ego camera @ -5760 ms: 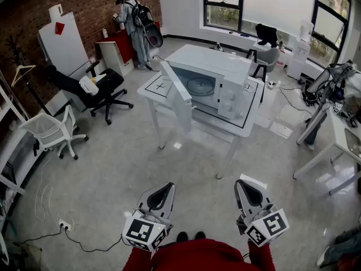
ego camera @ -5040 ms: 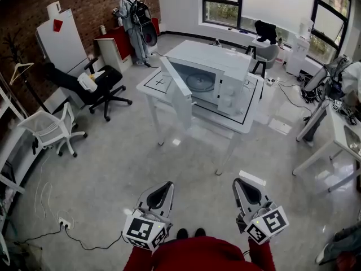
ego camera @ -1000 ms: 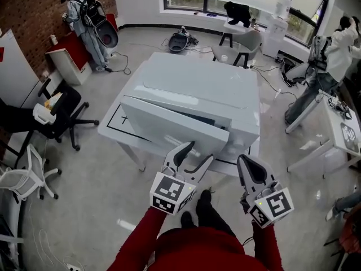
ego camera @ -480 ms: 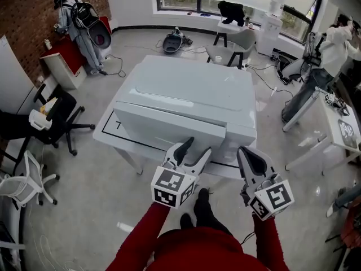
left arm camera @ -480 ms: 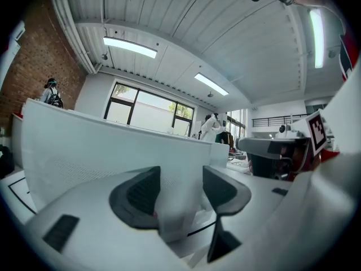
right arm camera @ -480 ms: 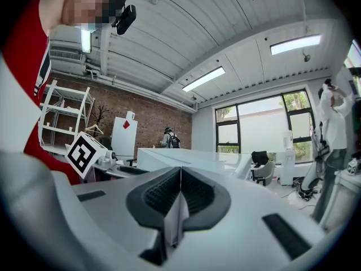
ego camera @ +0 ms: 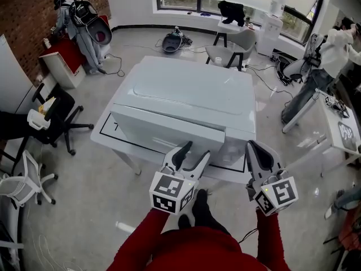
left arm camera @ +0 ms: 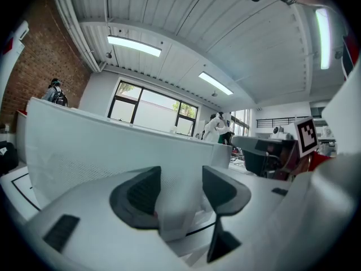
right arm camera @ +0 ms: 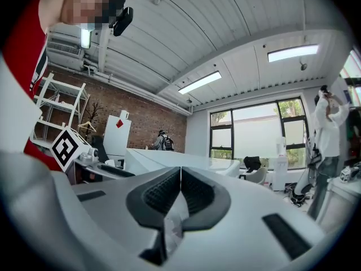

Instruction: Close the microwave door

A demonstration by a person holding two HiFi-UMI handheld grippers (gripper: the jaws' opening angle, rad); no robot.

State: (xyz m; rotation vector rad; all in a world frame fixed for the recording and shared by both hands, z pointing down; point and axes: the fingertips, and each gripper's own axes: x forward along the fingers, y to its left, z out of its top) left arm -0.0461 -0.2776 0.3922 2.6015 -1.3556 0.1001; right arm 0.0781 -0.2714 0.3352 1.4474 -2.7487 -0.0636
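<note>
From the head view, a big white box-shaped microwave [ego camera: 186,89] sits on a white table [ego camera: 113,144]. Its flat white door [ego camera: 169,131] looks almost shut. The left gripper [ego camera: 194,150] has its tips right at the door's front. The right gripper [ego camera: 256,147] hangs just beside it, off the door.

In the left gripper view, the left gripper [left arm camera: 180,191] is unclenched with its jaws closing, gripping nothing, and the door [left arm camera: 84,145] stands just ahead.

In the right gripper view, the right gripper [right arm camera: 180,188] is clenched and empty.

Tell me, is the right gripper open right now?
No, in the right gripper view the right gripper has its jaws pressed together, with no gap and nothing between them.
</note>
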